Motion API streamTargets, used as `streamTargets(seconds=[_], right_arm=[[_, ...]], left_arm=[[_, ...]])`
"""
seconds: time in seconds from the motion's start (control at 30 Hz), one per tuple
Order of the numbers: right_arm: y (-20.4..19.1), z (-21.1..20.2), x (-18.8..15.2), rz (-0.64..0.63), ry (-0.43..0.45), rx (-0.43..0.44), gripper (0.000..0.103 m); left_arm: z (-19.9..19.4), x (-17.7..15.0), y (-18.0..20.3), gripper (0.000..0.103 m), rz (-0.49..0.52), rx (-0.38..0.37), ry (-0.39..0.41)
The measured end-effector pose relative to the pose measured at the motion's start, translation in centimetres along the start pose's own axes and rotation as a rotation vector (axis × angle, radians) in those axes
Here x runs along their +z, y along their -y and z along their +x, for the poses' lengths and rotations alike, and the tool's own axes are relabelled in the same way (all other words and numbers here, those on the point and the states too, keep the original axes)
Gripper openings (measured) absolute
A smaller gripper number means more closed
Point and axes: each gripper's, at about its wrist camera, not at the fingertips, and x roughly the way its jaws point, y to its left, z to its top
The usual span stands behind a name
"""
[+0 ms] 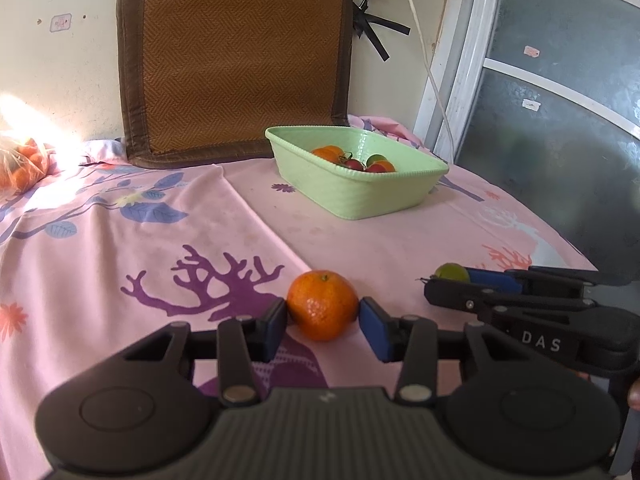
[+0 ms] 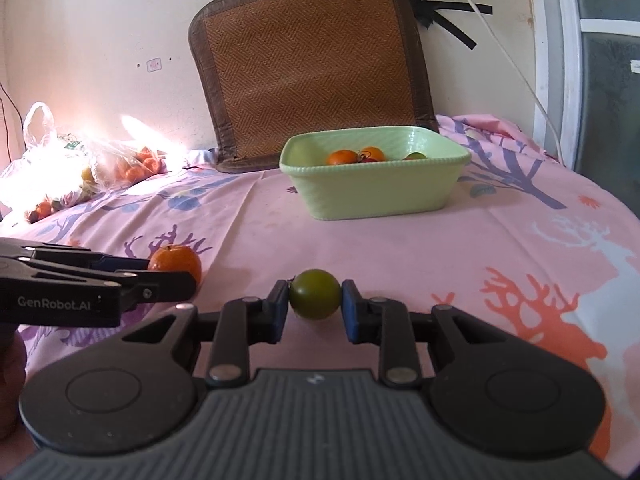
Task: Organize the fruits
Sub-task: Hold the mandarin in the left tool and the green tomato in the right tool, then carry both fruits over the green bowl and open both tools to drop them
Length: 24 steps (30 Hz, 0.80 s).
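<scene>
The left hand-held gripper point(image 1: 322, 316) is clamped on an orange tangerine point(image 1: 322, 305), its blue pads pressing both sides; the right hand-held gripper point(image 2: 315, 300) is clamped on a smooth green fruit point(image 2: 315, 294). Both fruits sit on the pink patterned counter point(image 2: 400, 240), nearer than the green basket point(image 2: 376, 196), with bare cloth between. The basket holds orange, red and green fruits.

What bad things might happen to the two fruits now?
1. The orange is round and pinched only at its sides by the left gripper; it might slip and roll across the cloth.
2. The green fruit is small; the right gripper might squash it.
3. The basket already holds fruit, so a dropped one might bruise them.
</scene>
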Motion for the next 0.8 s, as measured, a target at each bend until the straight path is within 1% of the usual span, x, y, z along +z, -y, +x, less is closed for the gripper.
streamTargets(seconds=[0.2, 0.73, 0.8], right_arm=[[0.25, 0.29, 0.02, 0.017, -0.013, 0.008, 0.031], [0.13, 0.35, -0.06, 0.014, -0.016, 0.011, 0.031], [0.16, 0.27, -0.02, 0.017, -0.01, 0.011, 0.031]], left_arm=[[0.1, 0.07, -0.07, 0.041, -0.008, -0.005, -0.005], [0.04, 0.13, -0.08, 0.041, -0.005, 0.002, 0.001], [0.0, 0.28, -0.29, 0.041, -0.012, -0.011, 0.001]])
